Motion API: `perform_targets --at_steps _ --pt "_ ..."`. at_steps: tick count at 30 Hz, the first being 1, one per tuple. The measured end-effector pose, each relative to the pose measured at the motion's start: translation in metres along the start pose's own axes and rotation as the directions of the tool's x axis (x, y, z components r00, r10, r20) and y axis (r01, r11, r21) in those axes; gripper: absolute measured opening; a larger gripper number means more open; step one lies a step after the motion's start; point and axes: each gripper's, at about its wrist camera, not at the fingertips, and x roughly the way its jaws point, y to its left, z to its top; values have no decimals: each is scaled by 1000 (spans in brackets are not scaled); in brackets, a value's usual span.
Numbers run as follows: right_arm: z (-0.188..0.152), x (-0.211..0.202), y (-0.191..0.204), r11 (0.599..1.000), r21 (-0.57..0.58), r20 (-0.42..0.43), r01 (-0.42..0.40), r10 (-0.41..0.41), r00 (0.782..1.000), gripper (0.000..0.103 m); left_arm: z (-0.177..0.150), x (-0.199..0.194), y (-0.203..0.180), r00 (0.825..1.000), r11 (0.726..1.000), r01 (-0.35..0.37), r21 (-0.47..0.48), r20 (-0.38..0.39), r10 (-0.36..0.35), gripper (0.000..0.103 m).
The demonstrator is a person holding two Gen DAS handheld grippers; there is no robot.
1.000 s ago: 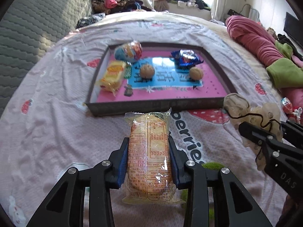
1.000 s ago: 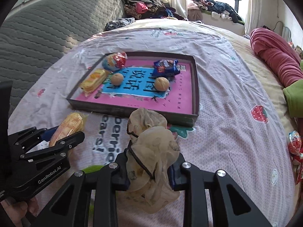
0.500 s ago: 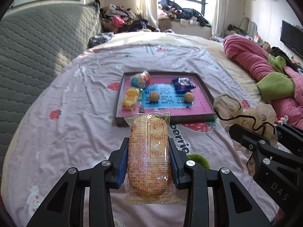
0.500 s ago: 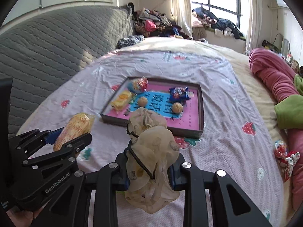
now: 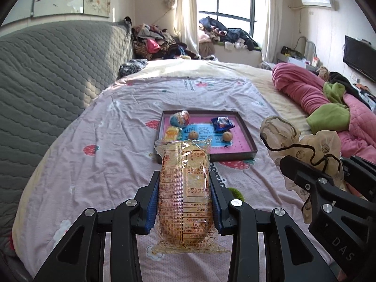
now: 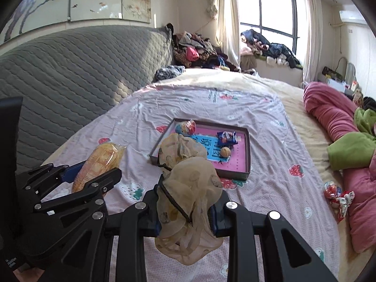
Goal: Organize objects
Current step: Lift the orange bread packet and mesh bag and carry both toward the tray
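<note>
My left gripper (image 5: 184,202) is shut on a wrapped yellow bread packet (image 5: 184,188), held above the bed; it also shows in the right wrist view (image 6: 101,164). My right gripper (image 6: 185,209) is shut on a beige sheer scrunchie with a black cord (image 6: 188,183), seen at the right in the left wrist view (image 5: 303,145). Ahead on the bed lies a dark-rimmed pink tray (image 5: 249,136) (image 6: 248,150) holding a round blue-and-orange snack (image 5: 180,118), a yellow packet (image 5: 172,133), a blue packet (image 5: 222,123) and two walnuts (image 5: 227,136).
A grey quilted headboard (image 5: 47,75) runs along the left. Pink and green bedding (image 5: 329,108) is piled at the right. A red-and-white wrapped item (image 6: 336,195) lies on the sheet at the right. A green object (image 5: 236,192) lies below the left gripper. Clothes are heaped by the window.
Both grippers have risen and pulled back from the tray, which now looks smaller and farther. Each keeps its hold.
</note>
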Motion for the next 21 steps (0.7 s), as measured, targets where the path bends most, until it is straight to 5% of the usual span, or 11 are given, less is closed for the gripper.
perform_targets --at_steps 9,21 --pt "3 -39 12 1000 -12 57 14 -13 998 30 3 -43 1 998 1000 -5 1 59 4 39" --pt "17 -48 13 1000 -22 93 9 -7 996 30 18 -53 7 996 1000 -16 -10 89 17 39"
